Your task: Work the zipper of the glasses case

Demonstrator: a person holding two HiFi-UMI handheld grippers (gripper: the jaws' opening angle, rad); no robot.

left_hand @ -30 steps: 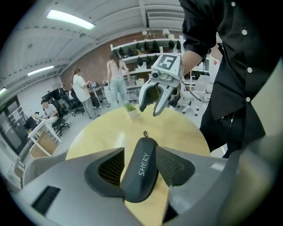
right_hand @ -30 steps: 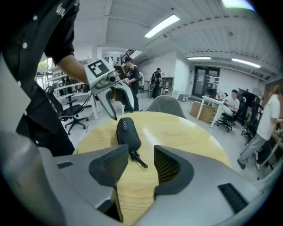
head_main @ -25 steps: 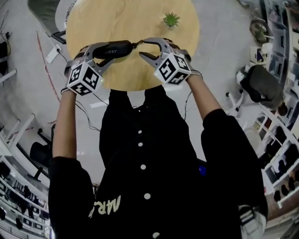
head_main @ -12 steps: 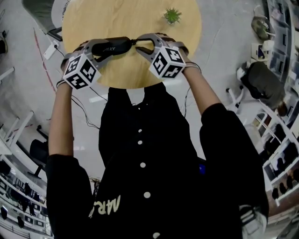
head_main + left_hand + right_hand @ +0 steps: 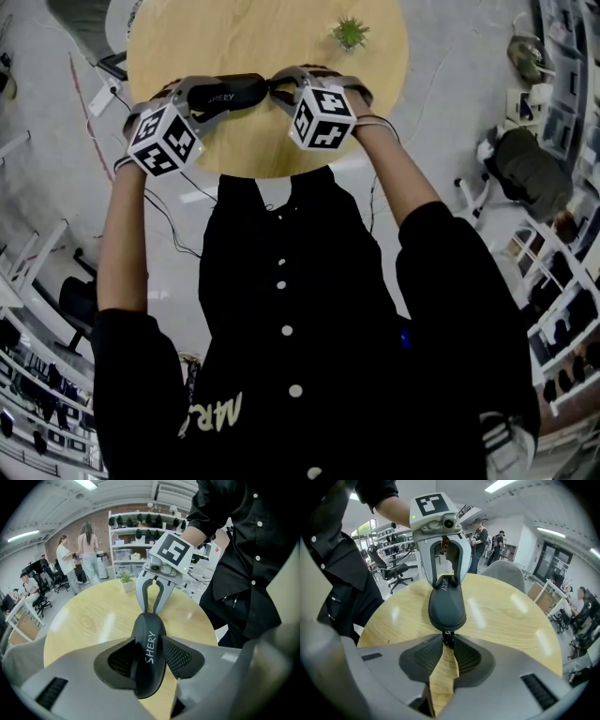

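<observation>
A dark glasses case (image 5: 234,92) lies on a round wooden desk (image 5: 262,37), close to the desk's edge nearest me. My left hand-held gripper (image 5: 149,658) clamps one end of the case between widely spread jaws. At the case's other end, my right hand-held gripper (image 5: 447,644) has just been closing its jaws, now narrow, around the small zipper pull (image 5: 448,635). The tips seem to pinch it, though it is tiny. A little potted plant (image 5: 351,33) stands beyond the case.
</observation>
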